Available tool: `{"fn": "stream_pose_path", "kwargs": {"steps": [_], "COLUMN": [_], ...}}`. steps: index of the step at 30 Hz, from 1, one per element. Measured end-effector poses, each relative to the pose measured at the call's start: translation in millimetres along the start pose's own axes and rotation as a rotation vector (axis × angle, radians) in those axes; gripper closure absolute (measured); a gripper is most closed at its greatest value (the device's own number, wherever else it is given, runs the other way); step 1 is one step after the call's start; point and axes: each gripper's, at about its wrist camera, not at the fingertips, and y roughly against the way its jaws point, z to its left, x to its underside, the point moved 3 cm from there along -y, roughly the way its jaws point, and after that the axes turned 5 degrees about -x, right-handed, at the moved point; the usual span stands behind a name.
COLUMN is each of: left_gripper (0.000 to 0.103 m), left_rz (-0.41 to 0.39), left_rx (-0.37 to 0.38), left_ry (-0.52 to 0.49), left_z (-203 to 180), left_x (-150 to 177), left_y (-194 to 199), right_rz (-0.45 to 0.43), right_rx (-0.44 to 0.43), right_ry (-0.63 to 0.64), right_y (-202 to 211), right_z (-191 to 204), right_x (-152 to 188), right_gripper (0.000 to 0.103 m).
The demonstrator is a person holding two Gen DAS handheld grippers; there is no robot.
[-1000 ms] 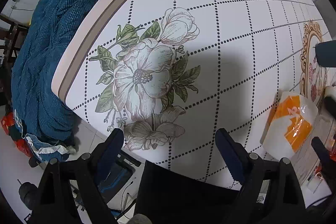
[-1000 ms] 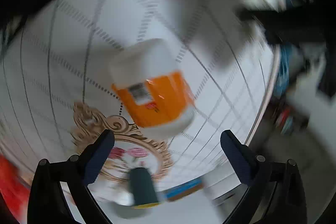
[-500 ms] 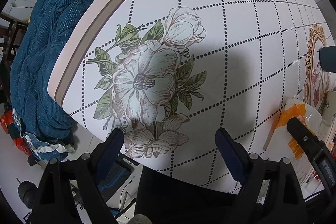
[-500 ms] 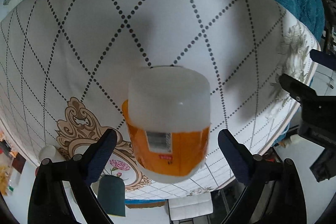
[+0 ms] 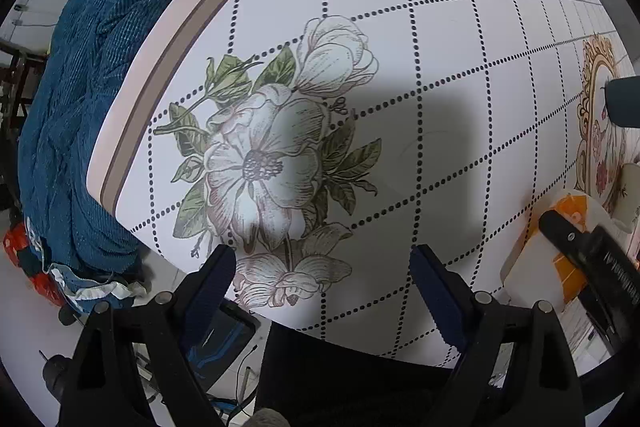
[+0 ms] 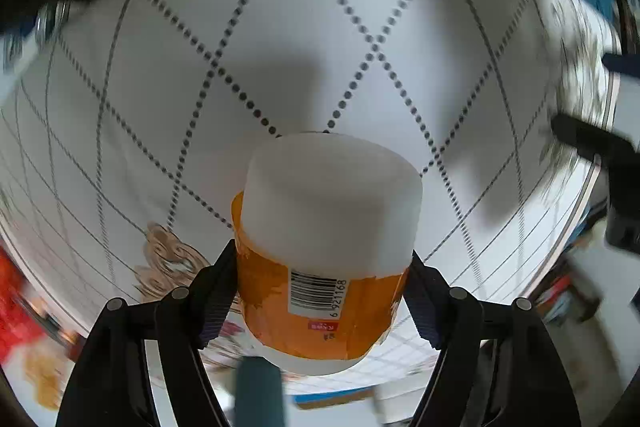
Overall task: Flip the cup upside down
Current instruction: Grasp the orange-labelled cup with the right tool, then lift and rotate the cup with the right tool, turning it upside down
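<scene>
The cup point(image 6: 328, 251) is white with an orange label and a barcode. In the right wrist view it fills the lower middle, and my right gripper point(image 6: 322, 291) has a finger against each side of its orange band. It also shows at the right edge of the left wrist view point(image 5: 540, 267), with a black finger point(image 5: 576, 247) of the right gripper across it. My left gripper point(image 5: 320, 287) is open and empty, over the table's near edge by the printed flower point(image 5: 264, 167).
The table point(image 5: 440, 27) has a white cloth with a dotted diamond grid. A blue blanket point(image 5: 80, 87) hangs off its left side. A dark teal cylinder point(image 6: 258, 391) stands near the cup, by a gold ornament print point(image 5: 592, 99). Floor clutter lies below the table edge.
My right gripper has moved in on the cup and its fingers have closed onto the orange band. The left gripper has stayed open, with the view shifting only slightly.
</scene>
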Motion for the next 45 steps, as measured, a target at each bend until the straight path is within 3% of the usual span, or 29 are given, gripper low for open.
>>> {"fn": "stream_pose_path", "kwargs": {"steps": [9,21,28,34,39,45], "left_gripper": [0.014,0.014,0.014,0.014,0.014,0.014], "left_rz": [-0.016,-0.052,-0.065,-0.064,-0.063,-0.069], "left_rx": [-0.017,-0.038,-0.045,-0.049,-0.053,-0.054], "left_ry": [-0.034,-0.115,-0.17,-0.203,-0.216,-0.223], "left_z": [-9,-33,-50,-66,-77,-86], "left_x": [-1,-8,-6,-1,3,8], "left_y": [10,24,26,27,27,28], "right_rz": [-0.058,-0.075,-0.089,-0.127,-0.166,-0.19], "right_rx": [-0.229,-0.539,-0.825,-1.026,-1.126,-1.199], "right_ry": [-0.407,-1.146,-1.542,-1.787,-1.938,-2.039], "right_y": [2,-40,-70,-91,-102,-115], "right_z": [-25,-51,-34,-11,3,14], "right_x": [23,95,135,149,164,206], "right_gripper": [0.027,0.028,0.028,0.028,0.027,0.027]}}
